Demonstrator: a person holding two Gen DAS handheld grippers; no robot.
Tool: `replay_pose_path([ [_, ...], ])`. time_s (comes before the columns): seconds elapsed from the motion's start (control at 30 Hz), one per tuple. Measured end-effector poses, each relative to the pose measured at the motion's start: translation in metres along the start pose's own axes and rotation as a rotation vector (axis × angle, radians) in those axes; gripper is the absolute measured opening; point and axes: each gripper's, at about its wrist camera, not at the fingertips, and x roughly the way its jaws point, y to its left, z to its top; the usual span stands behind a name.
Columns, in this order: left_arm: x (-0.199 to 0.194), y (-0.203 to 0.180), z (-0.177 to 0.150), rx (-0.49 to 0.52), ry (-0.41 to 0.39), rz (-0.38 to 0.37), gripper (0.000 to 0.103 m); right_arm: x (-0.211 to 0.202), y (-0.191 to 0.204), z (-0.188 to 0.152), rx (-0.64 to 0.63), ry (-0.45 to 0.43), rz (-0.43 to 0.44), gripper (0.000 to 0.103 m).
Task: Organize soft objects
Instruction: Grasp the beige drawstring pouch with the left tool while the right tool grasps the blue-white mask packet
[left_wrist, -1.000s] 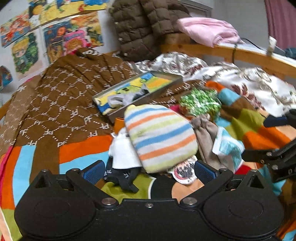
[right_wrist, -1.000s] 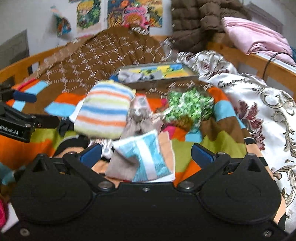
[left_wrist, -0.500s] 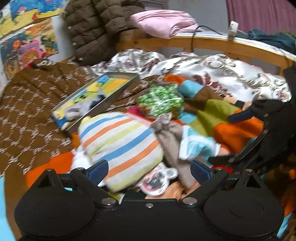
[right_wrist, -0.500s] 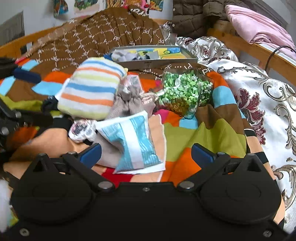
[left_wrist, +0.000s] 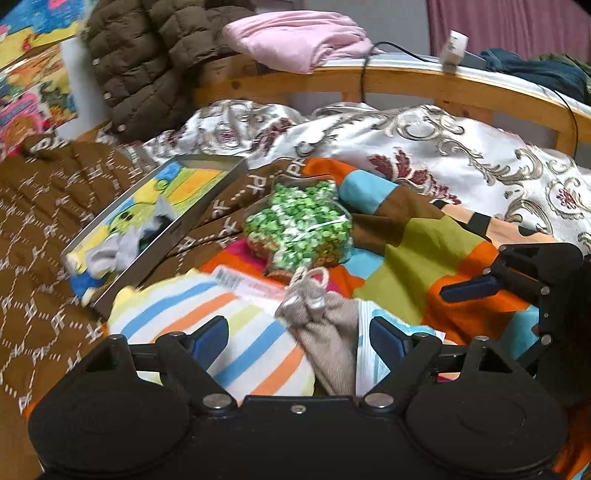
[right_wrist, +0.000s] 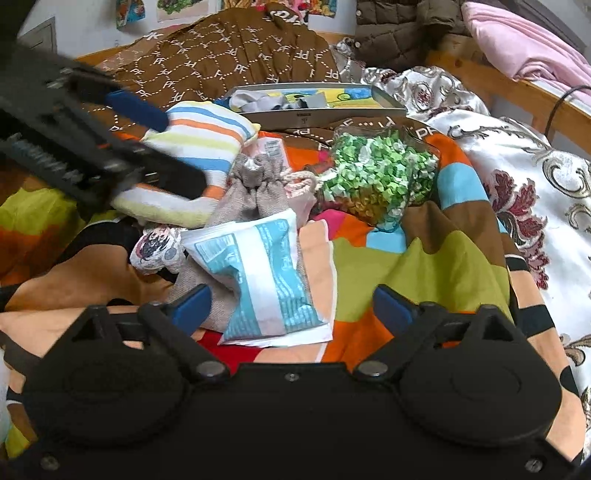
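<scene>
You bring both claws in over a heap of soft things near the middle of the bed (left_wrist: 461, 158), the approach before a first grasp. Your left claw (left_wrist: 299, 338) has just been narrowing, yet its jaws stand apart, straddling the seam where the striped plush pouch (left_wrist: 207, 332) meets the grey drawstring bag (left_wrist: 325, 332); neither pad visibly presses on them. Your right claw (right_wrist: 291, 308), also just closing a little, is open around the lower end of the blue-and-white packet (right_wrist: 266, 280), which lies on the bag's lower part. The next move likely calls for settling on one item, lowering until both pads flank it, then squeezing. The open tin tray (left_wrist: 155, 218), well beyond the heap toward the headboard and already holding socks, looks the likely destination.
</scene>
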Motion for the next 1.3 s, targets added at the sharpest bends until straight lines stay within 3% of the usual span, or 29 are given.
replay_pose_path([
  [0.27,0.034,0.0,0.013,0.022,0.053,-0.029,0.064,0.006,-0.002,-0.002,0.015,-0.002,0.021,0.058],
  [0.4,0.046,0.0,0.016,0.029,0.082,-0.048,0.058,0.01,-0.002,-0.003,0.017,0.006,0.039,0.045],
  [0.53,0.053,0.002,0.02,0.017,0.11,-0.074,0.052,0.011,0.001,-0.004,0.011,0.001,0.04,0.042],
  [0.7,0.055,0.006,0.023,0.008,0.131,-0.072,0.034,0.011,0.001,-0.006,-0.001,-0.007,0.043,0.036],
  [1.03,0.042,0.0,0.02,0.014,0.119,-0.041,0.028,0.001,0.004,-0.005,0.001,-0.046,0.043,0.026],
  [1.3,0.014,0.005,0.027,-0.035,0.058,-0.011,0.027,-0.028,-0.01,-0.001,0.075,-0.179,-0.035,0.025],
])
